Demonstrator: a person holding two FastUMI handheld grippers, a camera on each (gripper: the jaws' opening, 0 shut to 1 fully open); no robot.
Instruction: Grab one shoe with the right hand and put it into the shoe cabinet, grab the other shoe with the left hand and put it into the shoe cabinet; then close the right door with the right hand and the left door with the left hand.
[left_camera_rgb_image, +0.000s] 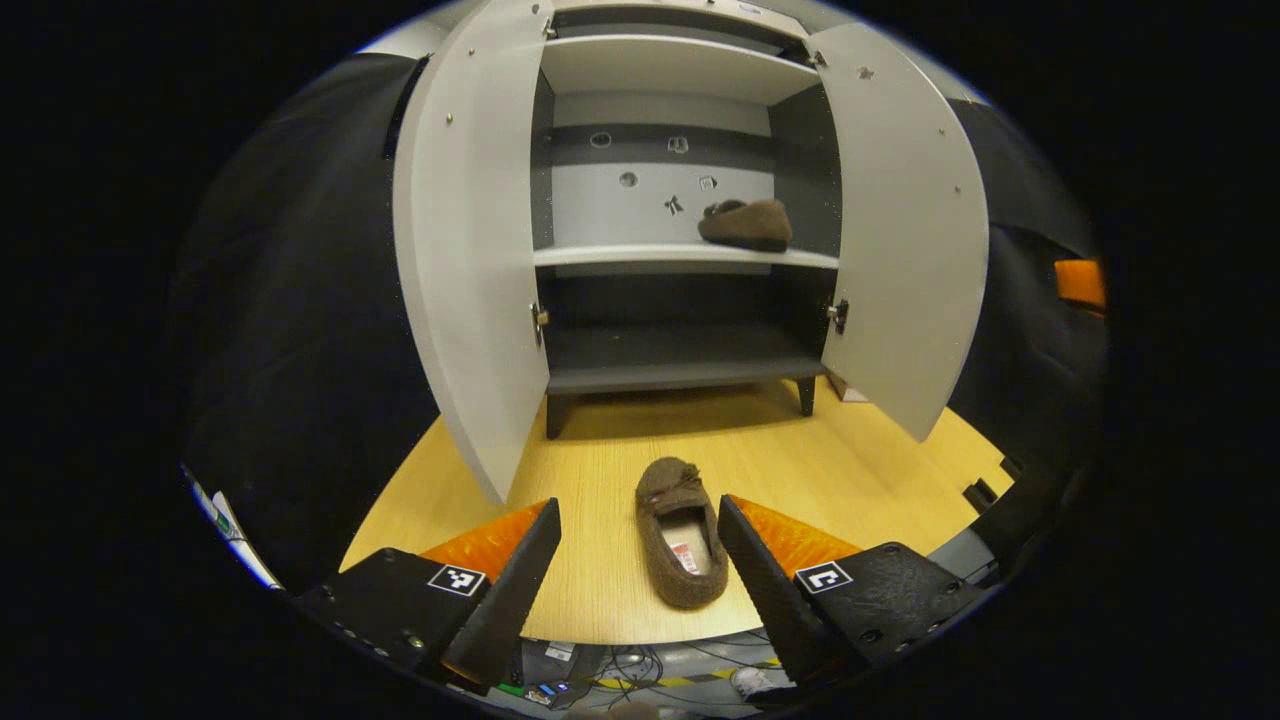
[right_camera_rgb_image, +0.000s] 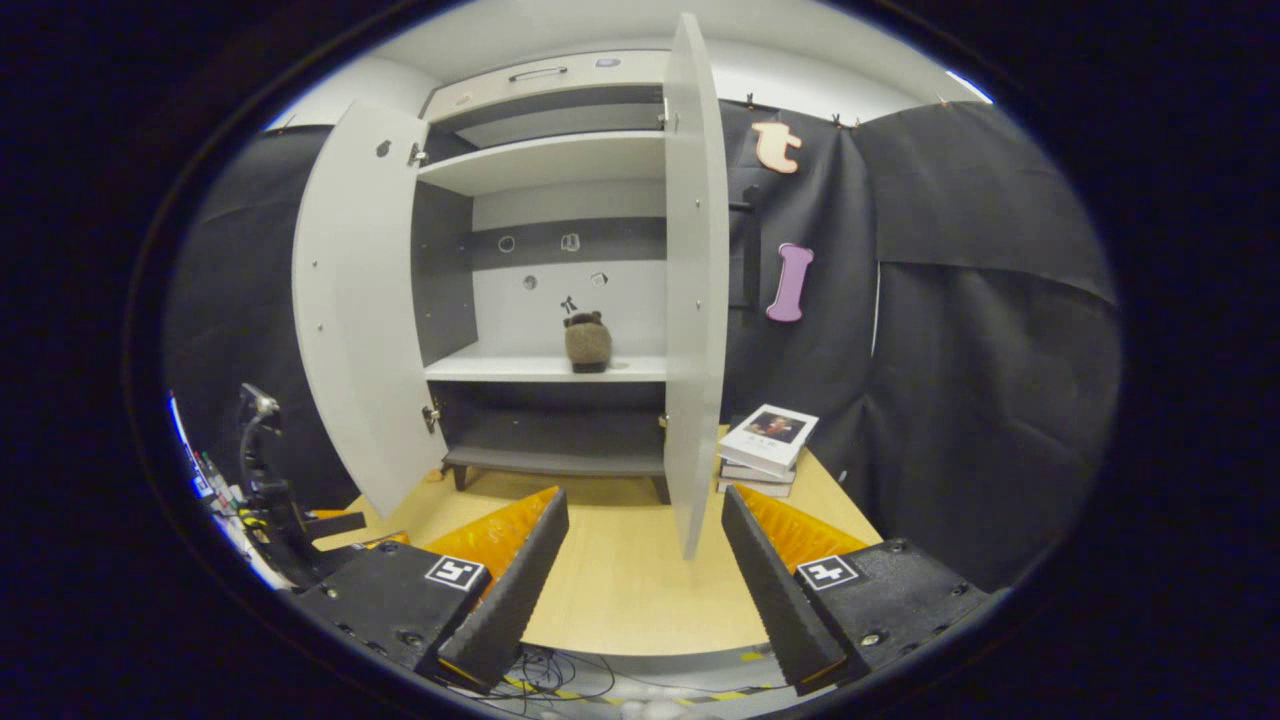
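A brown slipper (left_camera_rgb_image: 683, 545) lies on the wooden table (left_camera_rgb_image: 860, 470), toe toward the cabinet, between the fingers of my open left gripper (left_camera_rgb_image: 640, 560), which do not touch it. The other brown slipper (left_camera_rgb_image: 746, 223) rests on the middle shelf (left_camera_rgb_image: 620, 256) of the white shoe cabinet; in the right gripper view this slipper (right_camera_rgb_image: 588, 342) sits on that shelf too. Both cabinet doors stand open: the left door (left_camera_rgb_image: 465, 240) and the right door (left_camera_rgb_image: 905, 220). My right gripper (right_camera_rgb_image: 645, 560) is open and empty, in front of the right door's edge (right_camera_rgb_image: 697, 280).
A stack of books (right_camera_rgb_image: 766, 448) lies on the table to the right of the cabinet. The other gripper and its cable (right_camera_rgb_image: 270, 490) appear at the left of the right gripper view. Cables (left_camera_rgb_image: 640, 665) lie below the table's front edge.
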